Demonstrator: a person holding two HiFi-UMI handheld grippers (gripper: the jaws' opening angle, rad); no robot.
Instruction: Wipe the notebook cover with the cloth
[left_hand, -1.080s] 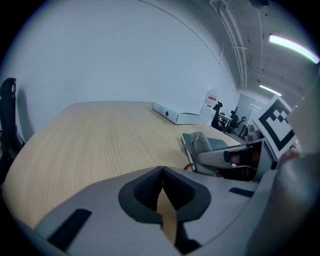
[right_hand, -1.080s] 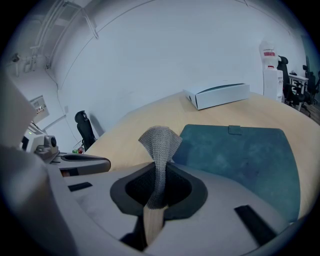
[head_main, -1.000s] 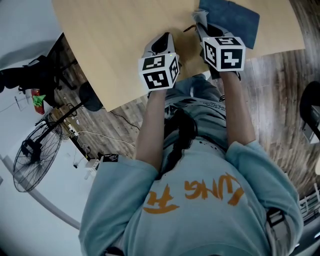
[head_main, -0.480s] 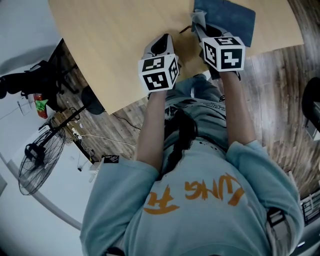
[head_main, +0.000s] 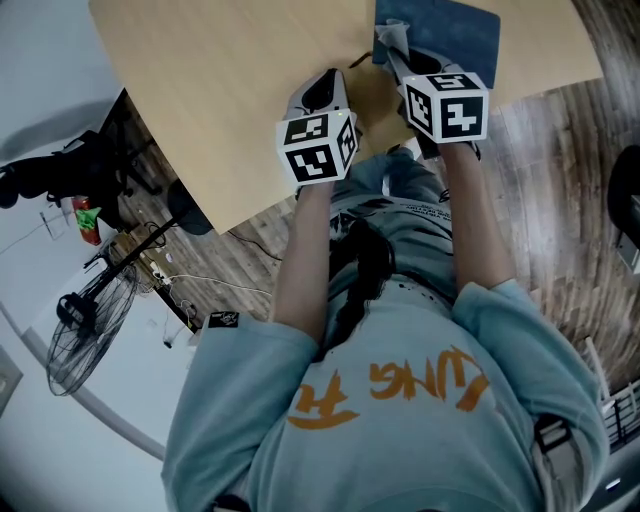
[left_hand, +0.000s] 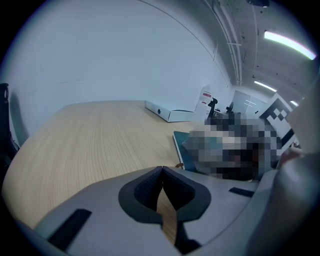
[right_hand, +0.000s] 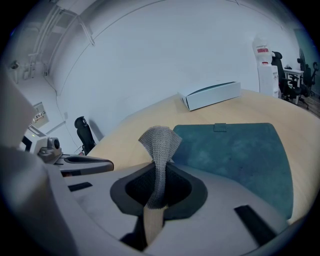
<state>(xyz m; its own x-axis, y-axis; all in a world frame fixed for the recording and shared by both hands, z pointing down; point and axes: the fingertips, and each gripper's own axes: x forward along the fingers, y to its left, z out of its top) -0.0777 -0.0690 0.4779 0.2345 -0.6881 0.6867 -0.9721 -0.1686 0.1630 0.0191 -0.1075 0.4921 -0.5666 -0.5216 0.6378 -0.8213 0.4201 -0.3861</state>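
Pinching the grey cloth (right_hand: 160, 142) in my right tongs (right_hand: 159, 167), I hold it as a narrow strip. Its long axis runs out along the jaws, and its free end fans upward at the near left edge of the notebook (right_hand: 235, 155). The teal notebook lies flat and closed on the desk (head_main: 230, 80), stretching away from me, a small tab at its far edge. Whether cloth touches cover I cannot tell. My left tongs (left_hand: 161, 172) are pressed together on nothing, over bare wood left of the notebook. A white box (right_hand: 210, 95) lies beyond the notebook.
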